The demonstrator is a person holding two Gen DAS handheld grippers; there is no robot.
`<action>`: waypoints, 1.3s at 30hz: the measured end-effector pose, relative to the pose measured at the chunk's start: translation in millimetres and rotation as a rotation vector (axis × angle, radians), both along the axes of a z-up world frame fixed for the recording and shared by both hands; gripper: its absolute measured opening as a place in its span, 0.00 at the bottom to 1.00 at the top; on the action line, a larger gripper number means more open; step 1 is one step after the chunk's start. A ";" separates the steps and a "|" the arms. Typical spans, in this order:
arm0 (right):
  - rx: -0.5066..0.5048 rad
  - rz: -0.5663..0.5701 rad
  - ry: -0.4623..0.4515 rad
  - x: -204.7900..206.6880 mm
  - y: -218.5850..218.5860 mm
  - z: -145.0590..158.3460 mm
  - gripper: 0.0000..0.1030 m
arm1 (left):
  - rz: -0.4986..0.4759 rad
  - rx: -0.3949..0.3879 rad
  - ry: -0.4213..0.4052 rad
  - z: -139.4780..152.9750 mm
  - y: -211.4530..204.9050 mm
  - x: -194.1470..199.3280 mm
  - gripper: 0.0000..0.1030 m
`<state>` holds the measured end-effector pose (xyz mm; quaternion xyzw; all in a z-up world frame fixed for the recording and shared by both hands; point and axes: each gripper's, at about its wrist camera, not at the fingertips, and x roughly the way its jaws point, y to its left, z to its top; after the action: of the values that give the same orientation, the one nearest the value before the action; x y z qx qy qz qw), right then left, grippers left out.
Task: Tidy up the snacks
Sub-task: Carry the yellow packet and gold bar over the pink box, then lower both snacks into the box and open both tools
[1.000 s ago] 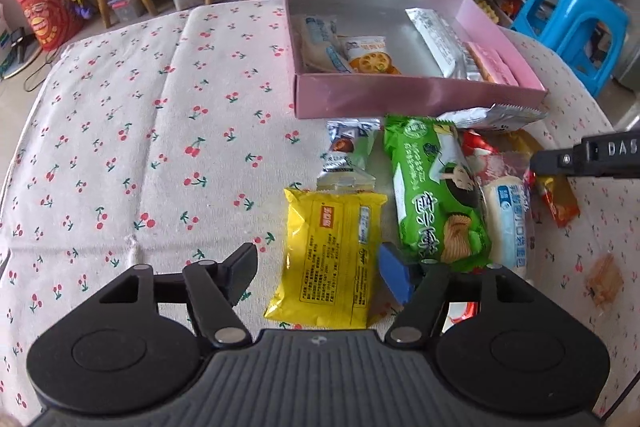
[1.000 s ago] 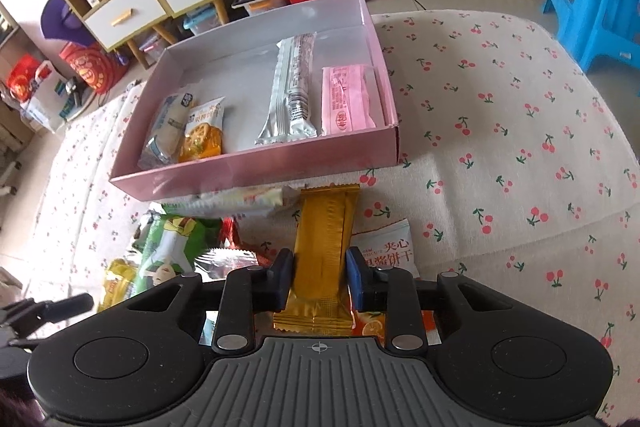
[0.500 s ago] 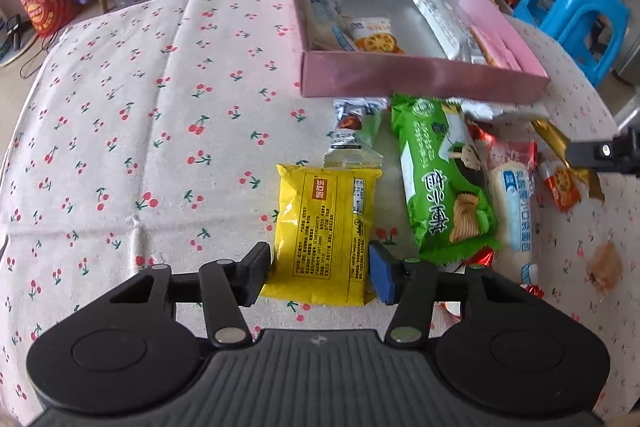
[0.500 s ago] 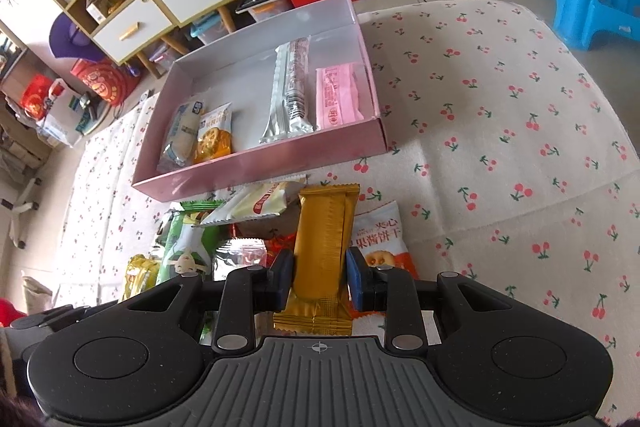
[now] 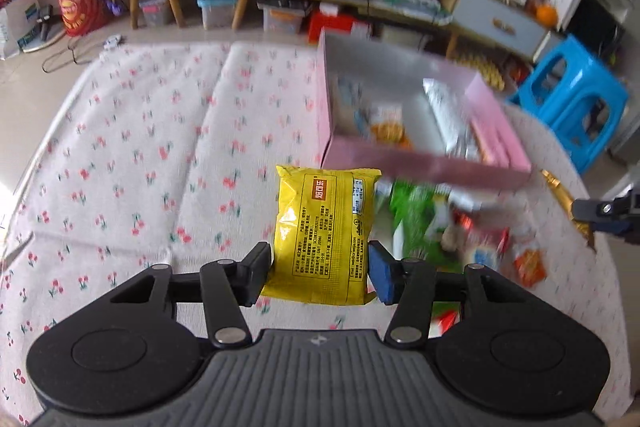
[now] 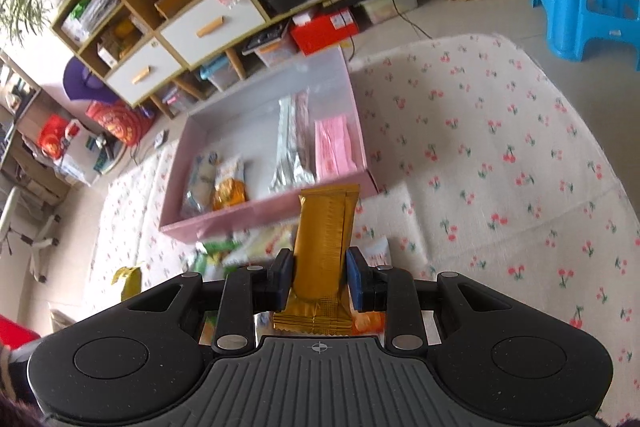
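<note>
pink box [image 6: 256, 217]: sits open on the cherry-print tabletop [image 5: 132, 163], already holding four snacks along its floor: a pale blue-and-white packet, an orange biscuit packet, a long silver bar and a pink wafer pack.
yellow packet [image 5: 325, 235]: clamped between the fingers of the left gripper [image 5: 320, 269], which have just been closing onto its sides; it hangs clear of the tabletop, short of the box's near wall.
gold bar [image 6: 323, 247]: gripped upright by the right gripper [image 6: 320, 279], fingers drawn in tight against its narrow sides, just in front of the box.
left on the tabletop: a blurred heap below the box's near wall, with a green packet [image 5: 416, 219], a white packet and red and orange wrappers beside it.
progress: by my reading under halfway; four stowed, two in the air, several more loose.
next: both held snacks need carrying over the near wall and setting into the free floor mid-box.
</note>
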<state>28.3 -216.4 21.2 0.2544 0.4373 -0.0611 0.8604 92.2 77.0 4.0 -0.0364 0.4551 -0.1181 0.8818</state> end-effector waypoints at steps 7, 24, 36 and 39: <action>0.098 -0.011 -0.016 51.0 -16.3 -4.6 0.26 | -0.063 -0.029 -0.036 11.2 -33.8 38.6 0.47; -0.020 0.070 -0.075 133.4 -30.6 -39.8 0.26 | -0.126 -0.051 -0.025 -26.1 -102.1 112.8 0.47; -0.031 0.086 -0.083 152.5 -36.7 -54.3 0.27 | -0.112 -0.062 -0.017 -37.6 -114.1 137.8 0.37; -0.030 0.078 -0.086 154.4 -37.9 -54.6 0.27 | -0.107 -0.066 -0.004 -39.9 -115.6 140.9 0.37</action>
<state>182.6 -254.2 -33.3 0.2267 0.4084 -0.0227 0.8839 233.1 -38.6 -35.9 -0.0409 0.4503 -0.1801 0.8736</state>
